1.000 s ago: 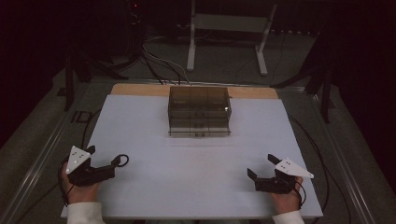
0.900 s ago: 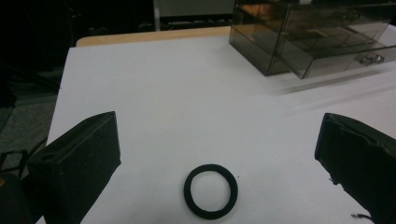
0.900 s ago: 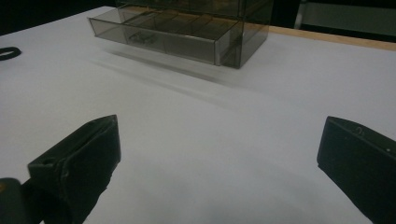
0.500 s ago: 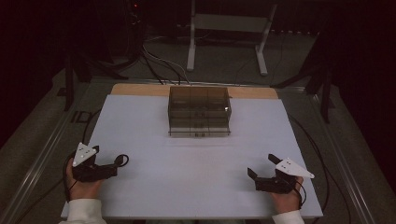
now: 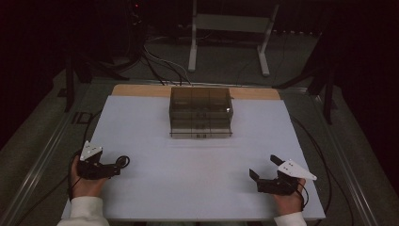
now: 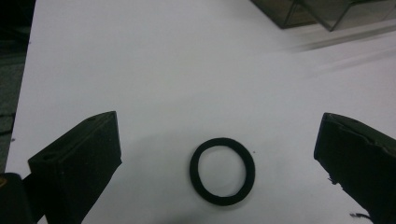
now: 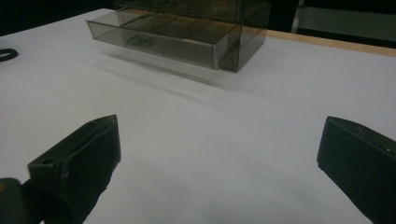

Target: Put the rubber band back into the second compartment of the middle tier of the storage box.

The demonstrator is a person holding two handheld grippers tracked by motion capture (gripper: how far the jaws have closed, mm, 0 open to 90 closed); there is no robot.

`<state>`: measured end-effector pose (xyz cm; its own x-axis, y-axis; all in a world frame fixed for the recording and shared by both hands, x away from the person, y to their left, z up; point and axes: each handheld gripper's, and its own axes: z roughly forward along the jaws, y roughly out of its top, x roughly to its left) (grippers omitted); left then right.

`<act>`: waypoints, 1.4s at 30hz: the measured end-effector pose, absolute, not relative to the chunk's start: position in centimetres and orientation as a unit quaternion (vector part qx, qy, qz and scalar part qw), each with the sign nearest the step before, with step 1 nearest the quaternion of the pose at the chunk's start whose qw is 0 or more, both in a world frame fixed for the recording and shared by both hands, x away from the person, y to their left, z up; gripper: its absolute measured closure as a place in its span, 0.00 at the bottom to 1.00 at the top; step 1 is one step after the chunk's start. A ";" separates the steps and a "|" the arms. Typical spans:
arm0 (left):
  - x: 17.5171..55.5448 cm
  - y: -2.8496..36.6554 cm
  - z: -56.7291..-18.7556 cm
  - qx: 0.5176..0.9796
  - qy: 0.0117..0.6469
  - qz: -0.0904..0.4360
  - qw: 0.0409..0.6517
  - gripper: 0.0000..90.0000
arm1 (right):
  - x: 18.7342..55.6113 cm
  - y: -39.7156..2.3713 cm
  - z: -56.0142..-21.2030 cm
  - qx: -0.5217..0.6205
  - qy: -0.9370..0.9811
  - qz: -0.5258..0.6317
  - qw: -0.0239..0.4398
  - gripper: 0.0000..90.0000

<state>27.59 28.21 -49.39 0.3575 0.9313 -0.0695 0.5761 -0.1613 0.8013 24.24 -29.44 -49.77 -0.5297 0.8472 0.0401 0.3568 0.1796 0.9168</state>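
- High view, change since a second ago: left gripper (image 5: 113, 167) swung from pointing up the table to lying almost level along the near edge, tips now toward the black ring (image 5: 123, 162); right gripper (image 5: 262, 175) unmoved at the near right corner.
- High view, step in hand: approach to the ring, judged as the opening of a pick-up; ring flat on the white table (image 5: 197, 165), near left, just ahead of the left gripper's tips, contact too small to tell; smoky clear drawer box (image 5: 201, 112) at the far middle, well apart from both grippers, lowest drawer drawn out a little toward the person.
- Left gripper view: jaws spread wide, nothing between the pads; ring (image 6: 222, 171) lying flat on the sheet midway between them, touching neither; next move judged to call for a lowering to the sheet and a closing across the thin band, or one jaw set through the hole; thin and flat, so likely to slip out under a shallow grip; corner of the drawer box (image 6: 322, 11) far off at top right.
- Right gripper view: jaws likewise spread wide and empty, low over bare sheet; drawer box (image 7: 187, 30) ahead with its open drawer (image 7: 154, 39) holding some small item, too blurred to name; ring's edge (image 7: 7, 54) at far left.
- Obstacles: none between ring and drawer; wooden strip (image 5: 141, 90) and dark stands behind the table, out of the path.
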 end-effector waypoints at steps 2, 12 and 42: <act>27.7 28.3 -49.5 0.727 0.521 0.228 0.385 0.03 | 24.2 -29.5 -49.8 0.415 0.726 0.488 0.252 0.00; 28.2 28.2 -50.2 0.736 0.536 0.224 0.348 0.16 | 24.2 -29.5 -49.8 0.415 0.726 0.488 0.252 0.00; 29.1 27.1 -51.6 0.760 0.551 0.206 0.278 0.98 | 24.3 -29.1 -49.9 0.414 0.734 0.476 0.252 0.00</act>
<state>29.12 27.15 -51.59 0.3086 0.9512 0.0074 0.7215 -0.2392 0.6497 24.26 -29.14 -49.91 -0.5308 0.8472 0.0235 0.3672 0.2049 0.9073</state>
